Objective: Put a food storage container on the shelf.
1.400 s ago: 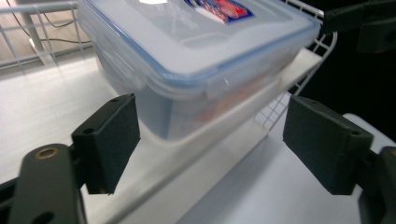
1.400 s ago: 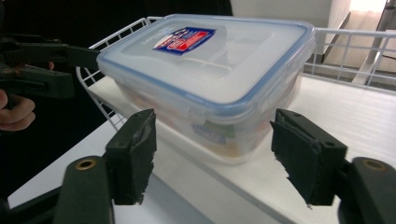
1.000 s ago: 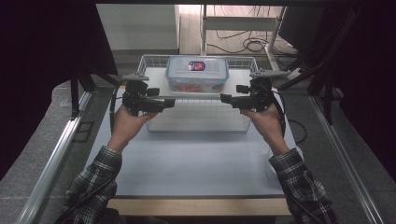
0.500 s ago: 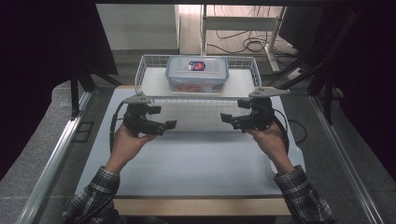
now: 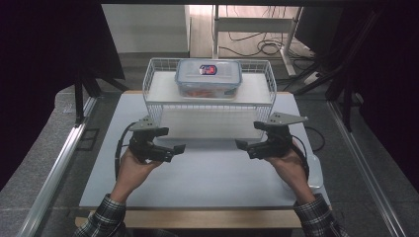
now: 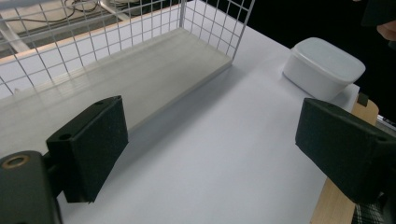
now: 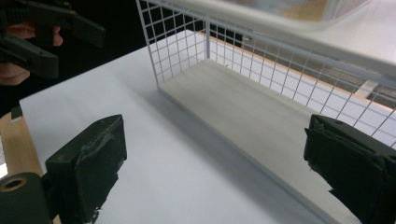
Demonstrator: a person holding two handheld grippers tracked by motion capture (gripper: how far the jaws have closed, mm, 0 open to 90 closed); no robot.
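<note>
A: Where do the 2 grippers stand?

B: Both hang over the white table (image 5: 207, 182), in front of the white wire-mesh rack (image 5: 207, 106). The left gripper (image 5: 179, 148) and the right gripper (image 5: 240, 144) point inward at each other. Their jaws have just been opening; each pair stands wide apart with nothing between the pads, as both gripper views confirm.

A: And the thing they seem to be working with?

B: The clear plastic food container with a blue-rimmed lid (image 5: 208, 77) sits on the rack's upper shelf (image 5: 163, 89), beyond and above both sets of jaws, well apart from them. The lower shelf (image 6: 140, 79) lies ahead of the left jaws, bare. A white lidded plastic tub (image 6: 323, 66) sits on the table beyond the left gripper's far jaw, near the table's edge.

A: What could go wrong from here?

B: I judge 3 risks. Reaching in low, a jaw could catch the mesh side wall (image 7: 180, 44) and shove the rack. Gripping the container's ends unevenly could tilt it, and its smooth walls could slip from the pads. Sweeping the right hand outward could knock the white tub off the edge.
</note>
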